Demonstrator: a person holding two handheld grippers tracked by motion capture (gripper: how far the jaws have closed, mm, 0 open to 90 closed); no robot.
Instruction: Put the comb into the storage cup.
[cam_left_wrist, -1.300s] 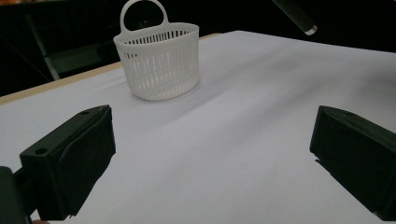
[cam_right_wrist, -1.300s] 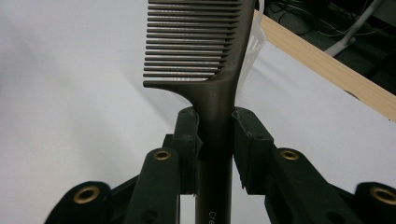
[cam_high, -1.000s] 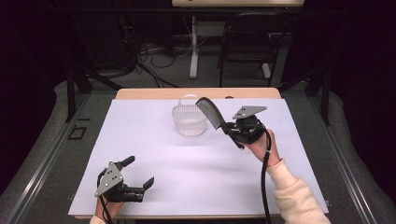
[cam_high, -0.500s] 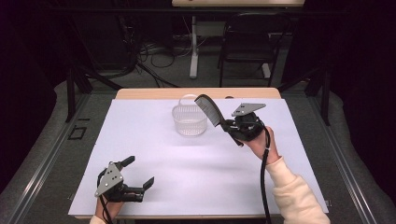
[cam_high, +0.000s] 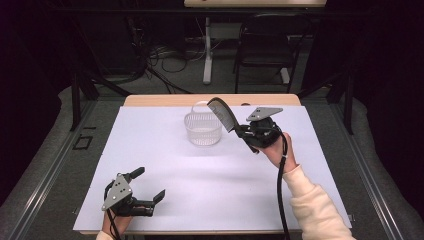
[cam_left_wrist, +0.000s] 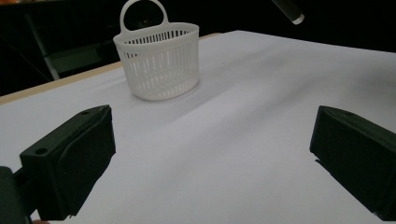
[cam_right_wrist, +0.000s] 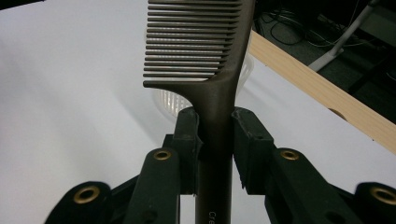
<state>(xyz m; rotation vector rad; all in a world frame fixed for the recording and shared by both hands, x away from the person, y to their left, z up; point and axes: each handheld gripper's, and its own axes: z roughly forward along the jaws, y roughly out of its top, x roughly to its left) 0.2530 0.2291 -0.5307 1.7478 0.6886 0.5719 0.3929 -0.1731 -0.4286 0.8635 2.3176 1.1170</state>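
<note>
Holding: my right gripper (cam_high: 239, 131) is clamped on the handle of a dark comb (cam_right_wrist: 205, 60); in the right gripper view both pads press the handle just below where the teeth begin.

Comb position: toothed end stands up and forward from my right jaws, tilted toward the basket (cam_high: 203, 129), with its tip over the rim on my side of the basket.

Basket position: just ahead of my right gripper and a little to its left, upright on the white table cover (cam_high: 210, 185), open side up, loop handle on its far rim.

Left gripper: my left gripper (cam_high: 147, 187) rests low near the table's close edge, jaws spread wide with nothing between them; the basket lies well ahead of it.

Handling, comb: I judge it light and rigid. Smooth plastic may slip or pivot between the pads if the free end strikes the rim.

Handling, teeth: thin and closely spaced, likely to snag in the basket's slots. Keep the hold on the solid handle, never on the teeth.

Hold point: the present grip, close to the toothed section, leaves the handle trailing behind the jaws and gives good control of the tip.

Handling, basket: thin slotted plastic, probably light enough to slide or tip under a sideways push.

Next move, as I judge it: lower the comb teeth first into the opening, then release.
</note>
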